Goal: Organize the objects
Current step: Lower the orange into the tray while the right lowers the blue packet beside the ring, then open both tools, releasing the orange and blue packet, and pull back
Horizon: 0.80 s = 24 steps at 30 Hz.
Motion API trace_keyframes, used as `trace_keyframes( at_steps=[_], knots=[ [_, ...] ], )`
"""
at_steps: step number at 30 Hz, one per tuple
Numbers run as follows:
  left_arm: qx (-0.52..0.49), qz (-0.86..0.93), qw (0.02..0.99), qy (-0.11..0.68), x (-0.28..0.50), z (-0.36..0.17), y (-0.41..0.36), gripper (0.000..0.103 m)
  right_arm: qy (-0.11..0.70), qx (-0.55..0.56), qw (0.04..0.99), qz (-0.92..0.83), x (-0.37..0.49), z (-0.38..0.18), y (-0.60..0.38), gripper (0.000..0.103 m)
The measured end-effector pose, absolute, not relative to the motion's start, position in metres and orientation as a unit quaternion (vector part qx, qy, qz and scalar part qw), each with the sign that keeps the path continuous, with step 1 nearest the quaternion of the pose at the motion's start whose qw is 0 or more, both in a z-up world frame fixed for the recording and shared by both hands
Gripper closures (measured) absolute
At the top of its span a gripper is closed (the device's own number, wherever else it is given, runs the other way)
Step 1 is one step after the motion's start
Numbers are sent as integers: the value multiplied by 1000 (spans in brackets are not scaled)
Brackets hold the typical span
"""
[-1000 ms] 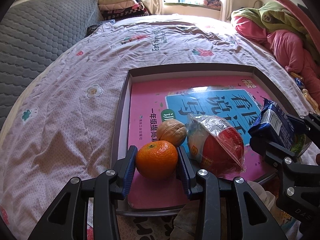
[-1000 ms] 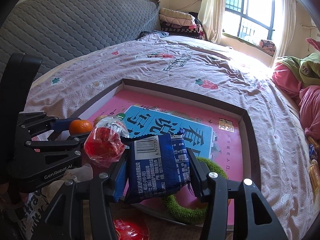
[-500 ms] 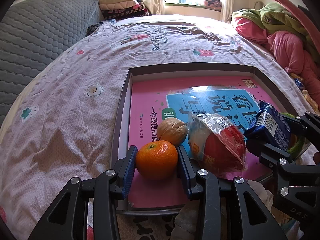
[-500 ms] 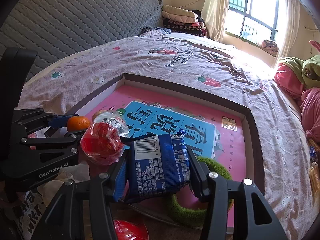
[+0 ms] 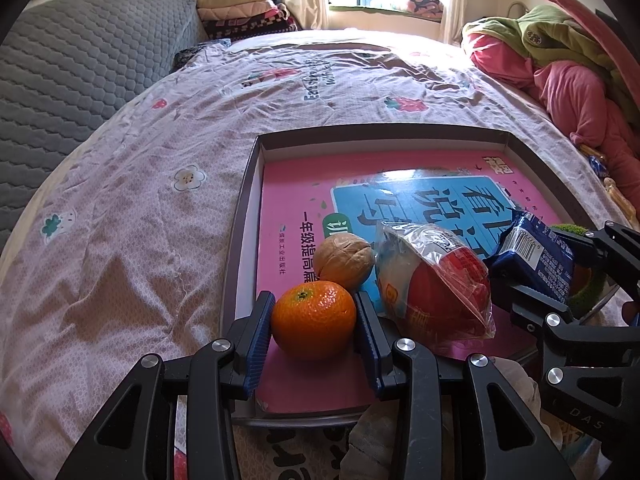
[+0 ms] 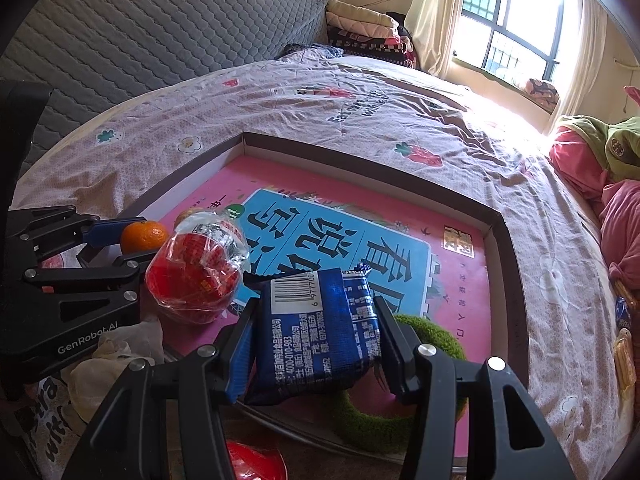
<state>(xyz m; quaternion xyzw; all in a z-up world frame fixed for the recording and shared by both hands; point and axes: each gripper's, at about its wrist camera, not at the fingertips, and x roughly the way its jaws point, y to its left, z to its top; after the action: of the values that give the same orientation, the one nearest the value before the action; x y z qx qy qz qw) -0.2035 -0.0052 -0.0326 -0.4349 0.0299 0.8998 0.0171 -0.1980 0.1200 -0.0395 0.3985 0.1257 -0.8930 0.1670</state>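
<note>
Bed: we saw a pale floral cover [image 5: 132, 216] spread wide, with a grey quilted headboard [image 6: 132, 32] behind it.
Tray: a dark-rimmed shallow box [image 5: 240, 216] lay on the cover, a pink book [image 5: 304, 184] flat inside it.
Ring: a green fuzzy ring [image 6: 432, 332] sat at the tray's near edge, under the packet.
Bagged snack: a red item in clear wrap [image 5: 440, 284] rested on the book, touching the walnut [image 5: 344, 260].
Right gripper [image 6: 316, 340]: we found its fingers pinching a blue packet [image 6: 320, 332] above the tray.
Left gripper [image 5: 314, 324]: its blue pads pinched an orange [image 5: 314, 320] at the book's near corner.
</note>
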Motion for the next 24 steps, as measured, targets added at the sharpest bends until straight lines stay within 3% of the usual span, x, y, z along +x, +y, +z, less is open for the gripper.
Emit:
trace_keyframes(
  at_steps=[24],
  knots=[
    [-440,898,15,30,-206,-33,-5,62,113,418,170,-885,-197,-41,121,48]
  ],
)
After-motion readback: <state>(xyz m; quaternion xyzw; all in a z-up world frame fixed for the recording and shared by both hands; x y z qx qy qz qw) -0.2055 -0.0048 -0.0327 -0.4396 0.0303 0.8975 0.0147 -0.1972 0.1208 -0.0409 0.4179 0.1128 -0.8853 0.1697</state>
